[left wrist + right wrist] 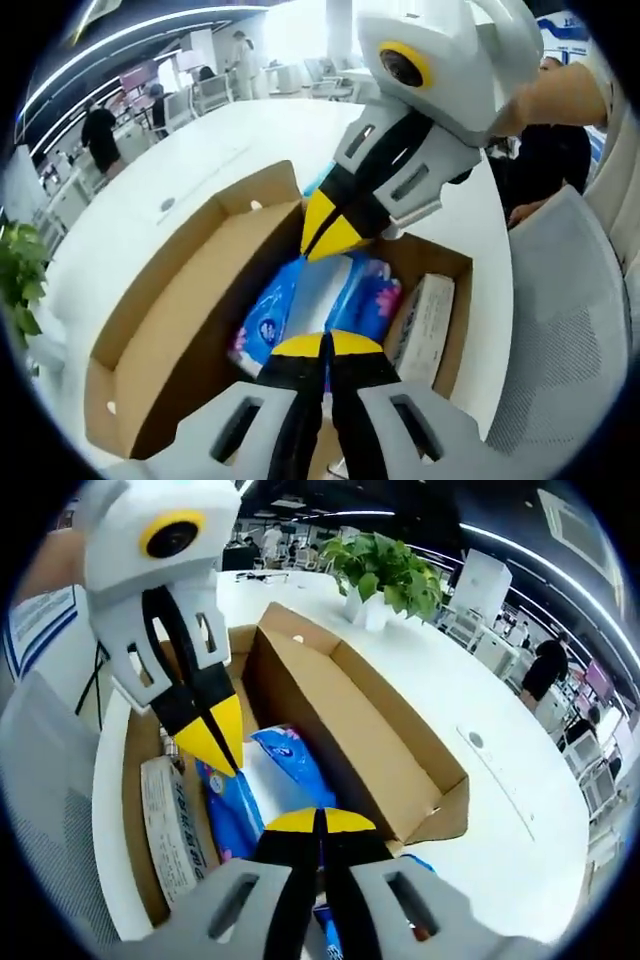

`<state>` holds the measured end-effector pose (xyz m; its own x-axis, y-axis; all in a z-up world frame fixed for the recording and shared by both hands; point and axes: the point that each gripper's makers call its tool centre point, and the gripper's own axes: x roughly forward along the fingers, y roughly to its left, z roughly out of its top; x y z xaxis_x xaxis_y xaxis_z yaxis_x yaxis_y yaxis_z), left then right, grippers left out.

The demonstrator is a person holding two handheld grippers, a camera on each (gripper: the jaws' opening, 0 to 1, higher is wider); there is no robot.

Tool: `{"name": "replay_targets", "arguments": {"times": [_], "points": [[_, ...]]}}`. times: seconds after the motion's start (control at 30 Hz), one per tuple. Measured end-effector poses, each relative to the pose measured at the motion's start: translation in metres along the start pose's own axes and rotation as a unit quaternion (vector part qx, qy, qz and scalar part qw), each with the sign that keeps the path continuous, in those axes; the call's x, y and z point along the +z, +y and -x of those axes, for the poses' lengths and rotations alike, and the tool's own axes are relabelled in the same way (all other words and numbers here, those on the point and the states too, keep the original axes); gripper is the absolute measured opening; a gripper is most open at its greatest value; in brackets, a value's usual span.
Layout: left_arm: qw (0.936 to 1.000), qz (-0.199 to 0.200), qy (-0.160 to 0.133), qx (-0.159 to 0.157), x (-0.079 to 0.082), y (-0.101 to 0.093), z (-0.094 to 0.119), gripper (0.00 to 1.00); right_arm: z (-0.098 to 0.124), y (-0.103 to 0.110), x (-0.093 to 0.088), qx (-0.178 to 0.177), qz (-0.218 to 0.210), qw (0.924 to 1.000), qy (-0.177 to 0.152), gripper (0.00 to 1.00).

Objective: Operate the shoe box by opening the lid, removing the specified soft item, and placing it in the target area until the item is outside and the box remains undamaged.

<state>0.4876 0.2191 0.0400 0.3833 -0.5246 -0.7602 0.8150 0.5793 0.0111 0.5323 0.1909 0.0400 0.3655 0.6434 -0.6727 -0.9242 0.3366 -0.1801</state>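
The cardboard shoe box (455,262) stands open on the white table, its lid (190,310) folded back flat beside it. Inside lies a soft blue tissue pack (275,310) with a floral pack (372,300) next to it, and a white paper box (425,320) sits along one wall. My left gripper (325,343) is shut and hovers just above the blue pack with nothing between its jaws. My right gripper (322,232) reaches in from the far side, also shut, its tips over the box's back edge. In the right gripper view, the right gripper (318,820) points at the blue pack (275,770) and the left gripper (222,748) hangs over it.
The white table (510,810) stretches beyond the lid (350,730). A potted plant (385,570) stands at its far end. A grey mesh chair (570,330) sits close to the box side. A person's arm (560,95) holds the right gripper. Office desks and people are in the background.
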Motion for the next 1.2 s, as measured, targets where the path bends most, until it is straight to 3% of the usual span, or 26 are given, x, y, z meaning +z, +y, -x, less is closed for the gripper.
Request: {"name": "replay_targets", "arguments": {"times": [0.67, 0.93, 1.2], "points": [[0.9993, -0.032, -0.019, 0.008, 0.032, 0.0, 0.044, 0.0, 0.028, -0.007, 0.037, 0.007, -0.002, 0.9994, -0.034, 0.0], [0.9983, -0.044, -0.037, 0.005, 0.06, -0.007, 0.064, 0.0, 0.051, -0.016, 0.057, 0.006, 0.006, 0.9988, -0.048, 0.0], [0.9974, -0.039, -0.059, 0.01, 0.088, -0.014, 0.073, 0.0, 0.075, -0.028, 0.064, -0.002, 0.013, 0.9984, -0.055, 0.0]]}}
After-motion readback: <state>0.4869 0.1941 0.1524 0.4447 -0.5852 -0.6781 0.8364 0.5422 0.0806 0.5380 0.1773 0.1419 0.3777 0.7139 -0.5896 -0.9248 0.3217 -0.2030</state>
